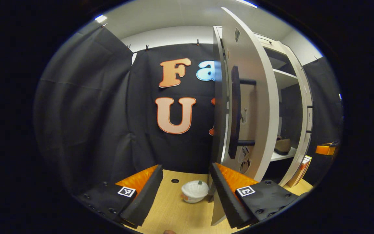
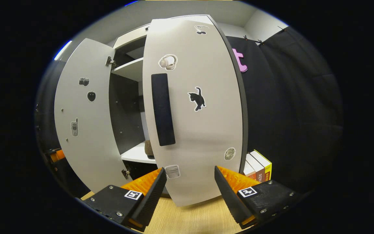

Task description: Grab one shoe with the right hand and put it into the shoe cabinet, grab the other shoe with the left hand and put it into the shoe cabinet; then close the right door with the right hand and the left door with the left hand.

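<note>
The white shoe cabinet stands on the wooden table with both doors partly open. In the left gripper view the left door (image 1: 255,97) is seen nearly edge-on, its black handle (image 1: 235,110) facing me. My left gripper (image 1: 186,169) is open, its right finger close beside the door's lower edge. A brown shoe (image 1: 282,146) rests on the lower shelf inside. In the right gripper view the right door (image 2: 203,130) with its black handle (image 2: 163,109) is just ahead of my open right gripper (image 2: 190,170). The shoe (image 2: 148,148) peeks out behind that door.
A white bowl (image 1: 194,191) lies on the table (image 1: 174,211) between my left fingers and the black cloth wall. Books (image 2: 258,169) stand right of the cabinet. The left door (image 2: 83,123) swings out at the left. Orange parts of the other gripper (image 1: 325,149) show past the right door.
</note>
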Tool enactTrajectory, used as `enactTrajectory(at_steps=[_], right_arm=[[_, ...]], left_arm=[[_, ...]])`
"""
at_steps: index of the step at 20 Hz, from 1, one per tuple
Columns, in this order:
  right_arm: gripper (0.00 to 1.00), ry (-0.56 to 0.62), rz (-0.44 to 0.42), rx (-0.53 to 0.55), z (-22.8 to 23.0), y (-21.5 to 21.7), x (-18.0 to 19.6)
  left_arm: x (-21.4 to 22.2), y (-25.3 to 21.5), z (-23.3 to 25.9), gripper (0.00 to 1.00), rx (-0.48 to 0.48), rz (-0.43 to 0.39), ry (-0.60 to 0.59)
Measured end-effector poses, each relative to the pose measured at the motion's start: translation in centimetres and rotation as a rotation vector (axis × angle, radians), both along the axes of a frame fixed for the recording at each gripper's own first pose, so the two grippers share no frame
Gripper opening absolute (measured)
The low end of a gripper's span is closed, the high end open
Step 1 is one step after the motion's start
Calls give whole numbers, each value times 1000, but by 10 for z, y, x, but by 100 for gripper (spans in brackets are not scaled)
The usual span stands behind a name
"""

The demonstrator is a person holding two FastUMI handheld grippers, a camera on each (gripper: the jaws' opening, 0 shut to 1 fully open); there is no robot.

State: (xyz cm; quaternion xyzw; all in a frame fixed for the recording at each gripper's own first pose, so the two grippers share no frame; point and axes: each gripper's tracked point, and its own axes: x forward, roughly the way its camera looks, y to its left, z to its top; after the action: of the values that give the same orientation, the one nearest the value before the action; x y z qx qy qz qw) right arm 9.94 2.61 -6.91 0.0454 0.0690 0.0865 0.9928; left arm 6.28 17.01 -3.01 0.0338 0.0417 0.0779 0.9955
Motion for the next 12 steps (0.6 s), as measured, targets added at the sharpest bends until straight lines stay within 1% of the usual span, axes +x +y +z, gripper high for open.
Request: enactTrajectory(at_steps=[2, 4, 5, 7, 9, 10, 11, 12], right_arm=[[92, 0, -13, 2, -1, -6, 1], [92, 3, -24, 2, -2, -12, 0], [92, 5, -29, 4, -3, -14, 0], [92, 6, -39, 10, -5, -20, -1], [92, 13, -44, 15, -7, -24, -3], [92, 14, -48, 15, -8, -26, -3], [92, 14, -51, 15, -9, -28, -3], [92, 13, -54, 17, -9, -29, -3]], left_arm=[[6, -7, -9, 97, -24, -16, 15], [9, -11, -15, 99, -45, -21, 24], [10, -11, -17, 97, -46, -15, 26], [12, -9, -16, 97, -36, -5, 26], [13, -19, -19, 96, -43, -17, 36], [13, -24, -19, 94, -36, -28, 38], [13, -29, -19, 96, -27, -38, 39], [14, -37, -19, 96, -20, -52, 39]])
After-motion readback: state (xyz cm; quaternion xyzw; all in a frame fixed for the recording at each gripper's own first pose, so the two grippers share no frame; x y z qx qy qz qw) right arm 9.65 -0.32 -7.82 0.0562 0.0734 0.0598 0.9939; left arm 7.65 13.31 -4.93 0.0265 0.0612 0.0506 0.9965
